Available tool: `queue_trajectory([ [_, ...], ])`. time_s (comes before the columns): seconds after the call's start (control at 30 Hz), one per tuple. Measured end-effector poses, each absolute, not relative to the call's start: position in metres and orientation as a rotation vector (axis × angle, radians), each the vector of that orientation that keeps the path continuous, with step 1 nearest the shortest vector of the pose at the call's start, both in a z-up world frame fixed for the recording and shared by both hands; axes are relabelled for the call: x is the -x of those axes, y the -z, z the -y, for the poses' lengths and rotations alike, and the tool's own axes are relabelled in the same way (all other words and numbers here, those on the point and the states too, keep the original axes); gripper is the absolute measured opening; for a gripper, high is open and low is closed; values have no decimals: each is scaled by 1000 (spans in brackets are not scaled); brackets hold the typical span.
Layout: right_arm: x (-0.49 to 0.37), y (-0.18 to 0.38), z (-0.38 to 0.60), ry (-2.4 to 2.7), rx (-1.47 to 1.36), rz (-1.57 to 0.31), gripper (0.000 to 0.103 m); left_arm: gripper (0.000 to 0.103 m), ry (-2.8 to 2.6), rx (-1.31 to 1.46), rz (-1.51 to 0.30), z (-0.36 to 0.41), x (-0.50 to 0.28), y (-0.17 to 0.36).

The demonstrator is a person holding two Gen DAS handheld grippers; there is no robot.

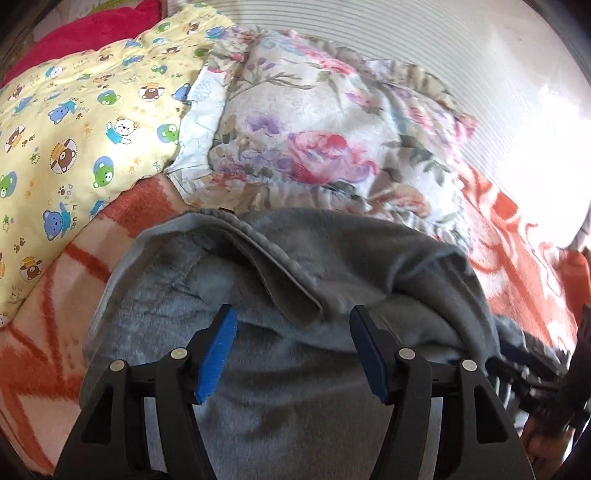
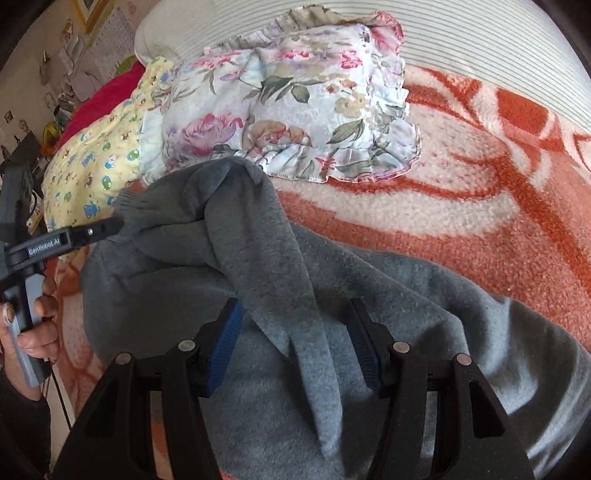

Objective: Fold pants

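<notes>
Grey fleece pants (image 1: 295,280) lie bunched on an orange and white blanket (image 1: 517,236). In the left wrist view my left gripper (image 1: 293,317) is open just above the pants, a folded hem between its blue pads. In the right wrist view my right gripper (image 2: 295,314) is open over the pants (image 2: 424,295), and a raised ridge of grey cloth runs down between its fingers. The left gripper (image 2: 110,226) shows at the left there, its tip against a lifted fold of the pants.
A floral pillow (image 1: 314,129) lies just beyond the pants. A yellow bear-print pillow (image 1: 74,122) and a red cushion (image 1: 85,33) are at the far left. A striped white surface (image 2: 480,44) lies behind. The blanket (image 2: 461,206) stretches to the right.
</notes>
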State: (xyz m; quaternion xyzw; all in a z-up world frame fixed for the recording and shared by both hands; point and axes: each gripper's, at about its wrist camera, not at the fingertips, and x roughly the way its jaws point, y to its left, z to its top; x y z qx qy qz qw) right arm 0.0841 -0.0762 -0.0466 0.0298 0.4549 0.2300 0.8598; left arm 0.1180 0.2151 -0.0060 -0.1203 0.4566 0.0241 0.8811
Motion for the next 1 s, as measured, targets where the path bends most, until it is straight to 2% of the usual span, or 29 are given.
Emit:
queue_trajectory([
  [0.13, -89, 56, 67, -460, -45, -958, 59, 64, -70, 271, -988, -218, -142, 18],
  [0.17, -88, 55, 66, -468, -44, -948, 55, 51, -57, 266, -996, -216, -146, 21],
  [0.2, -88, 53, 65, -479, -40, -941, 41, 17, -39, 268, -1005, -213, -148, 23],
  [0.23, -87, 52, 64, -481, -33, -936, 27, 11, -41, 265, -1015, -213, -149, 25],
  [0.3, -86, 46, 65, -514, -48, -927, 4, 9, -36, 260, -996, -215, -146, 19],
  [0.63, -47, -19, 58, -603, -34, -743, 4, 8, 6, 254, -765, -275, -78, -74],
  [0.77, -26, -12, 52, -658, 22, -762, 4, 7, 6, 233, -774, -300, -51, -61],
  [1.0, 9, 34, 40, -713, 117, -872, 4, 7, -7, 216, -883, -322, -18, 2],
])
